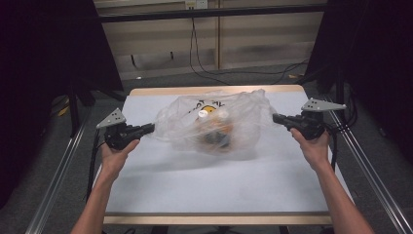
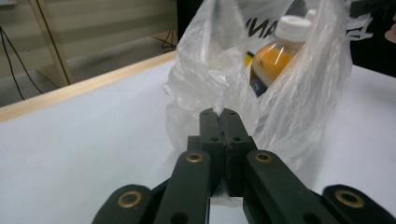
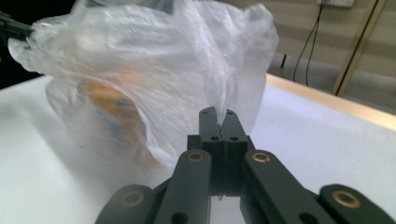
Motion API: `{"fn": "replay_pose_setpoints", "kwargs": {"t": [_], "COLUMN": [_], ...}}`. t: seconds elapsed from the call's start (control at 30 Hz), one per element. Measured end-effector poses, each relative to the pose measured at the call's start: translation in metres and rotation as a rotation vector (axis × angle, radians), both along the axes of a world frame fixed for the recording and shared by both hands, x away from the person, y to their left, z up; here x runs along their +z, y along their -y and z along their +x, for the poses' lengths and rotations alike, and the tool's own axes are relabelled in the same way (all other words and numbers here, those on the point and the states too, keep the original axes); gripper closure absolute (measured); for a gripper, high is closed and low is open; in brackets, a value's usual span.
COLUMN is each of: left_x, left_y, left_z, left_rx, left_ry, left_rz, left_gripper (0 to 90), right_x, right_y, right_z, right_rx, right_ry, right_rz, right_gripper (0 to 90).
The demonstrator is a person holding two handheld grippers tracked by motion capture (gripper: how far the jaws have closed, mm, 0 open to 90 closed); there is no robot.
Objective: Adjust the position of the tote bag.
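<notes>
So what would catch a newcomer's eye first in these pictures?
A crumpled clear plastic bag sits mid-table, stretched between the left gripper and right gripper, each shut on an edge of it. Inside stands a bottle of orange liquid with a white cap.

The bag [image 1: 214, 122] is thin, clear, crinkled plastic film, glossy where light catches. Inside, a bottle [image 2: 275, 56] of glossy plastic with a matt white cap. The table [image 1: 219, 180] is matt white (pale wood edging).
</notes>
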State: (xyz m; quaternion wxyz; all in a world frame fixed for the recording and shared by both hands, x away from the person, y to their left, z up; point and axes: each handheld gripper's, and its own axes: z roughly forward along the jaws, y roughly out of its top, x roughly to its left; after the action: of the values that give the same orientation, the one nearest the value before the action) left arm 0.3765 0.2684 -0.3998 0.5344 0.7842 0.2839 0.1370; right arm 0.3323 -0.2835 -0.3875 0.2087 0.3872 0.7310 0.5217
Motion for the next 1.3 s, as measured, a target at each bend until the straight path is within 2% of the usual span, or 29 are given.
{"fn": "replay_pose_setpoints", "kwargs": {"t": [0.03,0.1,0.17,0.27,0.37,0.4,0.47,0.53,0.63,0.67,0.77,0.8,0.9,0.93,0.97,1.03,1.07,1.13,1.17,1.2,1.27,1.3], "left_x": [-0.004,-0.010,-0.016,-0.021,-0.027,-0.029,-0.034,-0.037,-0.041,-0.044,-0.052,-0.054,-0.055,-0.054,-0.052,-0.044,-0.041,-0.043,-0.048,-0.051,-0.062,-0.066], "left_y": [-0.001,-0.004,-0.004,0.001,0.004,0.005,0.006,0.008,0.008,0.008,0.009,0.009,0.012,0.012,0.011,0.008,0.005,0.003,0.006,0.009,0.014,0.016], "left_z": [0.000,0.001,0.002,0.003,0.006,0.007,0.009,0.011,0.014,0.014,0.017,0.017,0.018,0.019,0.020,0.021,0.022,0.023,0.025,0.025,0.028,0.029], "left_rx": [-0.001,0.001,-0.001,-0.001,0.008,0.007,0.009,0.015,0.017,0.017,0.013,0.013,0.030,0.038,0.056,0.074,0.085,0.100,0.104,0.115,0.105,0.101], "left_ry": [-0.008,-0.020,-0.039,-0.044,-0.043,-0.054,-0.066,-0.066,-0.076,-0.085,-0.103,-0.106,-0.091,-0.091,-0.090,-0.069,-0.056,-0.074,-0.075,-0.077,-0.119,-0.126], "left_rz": [0.021,0.038,0.025,0.068,0.092,0.087,0.111,0.145,0.158,0.148,0.176,0.172,0.187,0.182,0.146,0.104,0.102,0.073,0.118,0.161,0.196,0.234], "left_gripper": [89.8,89.8,89.8,89.8,89.8,89.8,89.9,89.9,89.9,89.8,89.8,89.9,89.9,89.9,89.9,89.9,89.9,89.9,89.9,89.9,89.9,89.9], "right_x": [-0.002,-0.008,-0.014,-0.022,-0.027,-0.030,-0.036,-0.043,-0.050,-0.052,-0.060,-0.063,-0.067,-0.068,-0.069,-0.062,-0.054,-0.042,-0.041,-0.044,-0.054,-0.058], "right_y": [0.002,0.006,0.009,0.008,0.009,0.010,0.011,0.009,0.006,0.006,0.004,0.004,0.001,-0.001,-0.001,0.000,0.002,0.007,0.007,0.004,-0.003,-0.006], "right_z": [-0.001,-0.003,-0.005,-0.006,-0.002,0.001,0.004,0.006,0.009,0.010,0.014,0.015,0.018,0.019,0.020,0.020,0.018,0.016,0.016,0.017,0.020,0.021], "right_rx": [-0.001,-0.010,-0.012,-0.012,-0.037,-0.034,-0.042,-0.043,-0.049,-0.049,-0.043,-0.041,-0.039,-0.037,-0.041,-0.049,-0.057,-0.072,-0.085,-0.094,-0.096,-0.089], "right_ry": [-0.004,-0.023,-0.040,-0.059,-0.064,-0.072,-0.089,-0.108,-0.130,-0.136,-0.160,-0.169,-0.178,-0.176,-0.175,-0.145,-0.123,-0.085,-0.078,-0.090,-0.116,-0.125], "right_rz": [-0.002,-0.016,-0.016,-0.041,-0.048,-0.048,-0.052,-0.082,-0.110,-0.114,-0.138,-0.133,-0.150,-0.156,-0.156,-0.120,-0.094,-0.035,-0.042,-0.072,-0.128,-0.147], "right_gripper": [90.0,90.0,90.0,90.0,90.0,90.0,90.0,90.0,90.0,90.0,90.0,90.0,90.0,90.0,90.0,90.0,90.0,90.0,90.0,90.0,90.0,90.0]}}
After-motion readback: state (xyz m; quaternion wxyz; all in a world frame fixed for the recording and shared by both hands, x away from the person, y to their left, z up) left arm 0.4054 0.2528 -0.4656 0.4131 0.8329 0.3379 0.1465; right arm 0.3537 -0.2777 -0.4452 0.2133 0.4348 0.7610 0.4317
